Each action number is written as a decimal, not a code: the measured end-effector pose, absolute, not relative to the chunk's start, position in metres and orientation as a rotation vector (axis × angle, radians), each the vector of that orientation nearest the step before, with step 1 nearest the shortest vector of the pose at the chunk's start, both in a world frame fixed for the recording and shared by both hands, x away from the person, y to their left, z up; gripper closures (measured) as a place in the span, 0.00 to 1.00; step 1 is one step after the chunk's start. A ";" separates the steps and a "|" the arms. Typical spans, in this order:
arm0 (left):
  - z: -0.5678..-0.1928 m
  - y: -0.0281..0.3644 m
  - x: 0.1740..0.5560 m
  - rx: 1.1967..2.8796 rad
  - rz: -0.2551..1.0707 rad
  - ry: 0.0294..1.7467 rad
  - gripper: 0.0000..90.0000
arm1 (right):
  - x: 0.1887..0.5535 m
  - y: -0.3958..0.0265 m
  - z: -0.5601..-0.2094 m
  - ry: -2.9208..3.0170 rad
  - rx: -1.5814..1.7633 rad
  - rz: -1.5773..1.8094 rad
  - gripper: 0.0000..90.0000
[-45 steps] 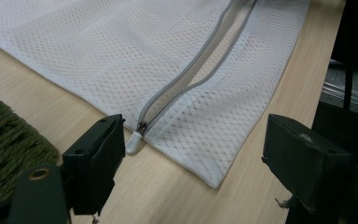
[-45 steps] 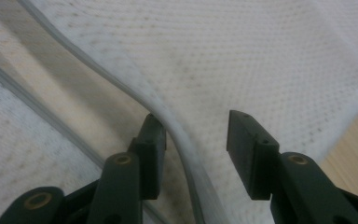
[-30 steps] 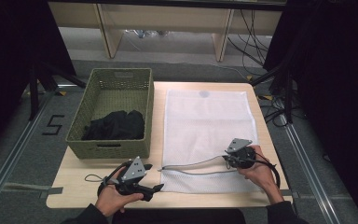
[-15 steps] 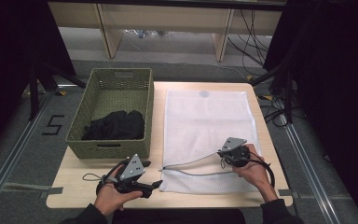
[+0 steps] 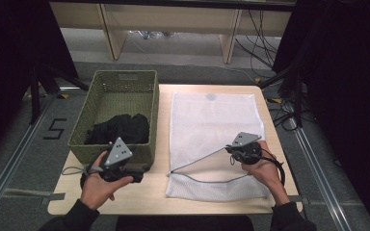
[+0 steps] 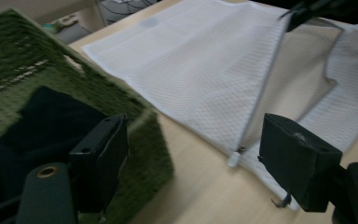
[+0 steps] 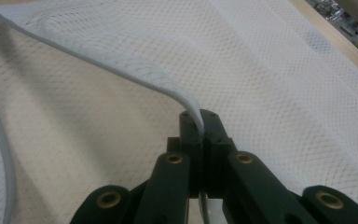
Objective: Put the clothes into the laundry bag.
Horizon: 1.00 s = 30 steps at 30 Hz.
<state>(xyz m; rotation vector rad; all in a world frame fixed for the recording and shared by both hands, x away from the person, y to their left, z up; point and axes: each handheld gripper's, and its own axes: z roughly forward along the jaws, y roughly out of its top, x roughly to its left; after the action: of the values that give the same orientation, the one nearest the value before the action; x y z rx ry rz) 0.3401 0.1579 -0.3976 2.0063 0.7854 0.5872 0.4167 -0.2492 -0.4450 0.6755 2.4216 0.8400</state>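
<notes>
High view, mesh bag: white, flat on the right half of the table, its zipped mouth edge lifted open near the front.
Right gripper: jaws have just been closing, now pinched on the bag's upper mouth edge, holding it above the lower layer.
Left gripper: jaws apart, nothing between them, raised just in front of the basket.
Basket: green, left of the bag, with black clothes inside.

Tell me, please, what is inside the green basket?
The green basket holds a pile of black clothing at its near end; the far end shows bare floor. Whatever lies beneath the pile is covered, so it cannot be seen.
</notes>
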 end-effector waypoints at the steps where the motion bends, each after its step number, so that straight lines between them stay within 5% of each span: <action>1: -0.392 0.159 0.344 1.996 0.589 0.797 0.26 | 0.418 -0.249 -0.445 2.423 0.681 0.847 1.00; 11: -0.360 0.208 0.415 2.139 0.689 0.900 0.26 | 0.420 -0.249 -0.445 2.431 0.688 0.842 1.00; 19: -0.383 0.223 0.476 2.245 0.513 0.902 0.23 | 0.420 -0.249 -0.448 2.439 0.705 0.832 1.00; 30: -0.408 0.209 0.504 2.450 0.407 0.731 0.25 | 0.420 -0.249 -0.452 2.459 0.701 0.821 0.99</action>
<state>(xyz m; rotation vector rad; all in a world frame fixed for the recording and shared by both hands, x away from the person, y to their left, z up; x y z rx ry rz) 0.5045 0.2093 -0.4082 2.4498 0.7313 0.4070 0.4197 -0.2489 -0.4518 0.7010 2.4587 0.8214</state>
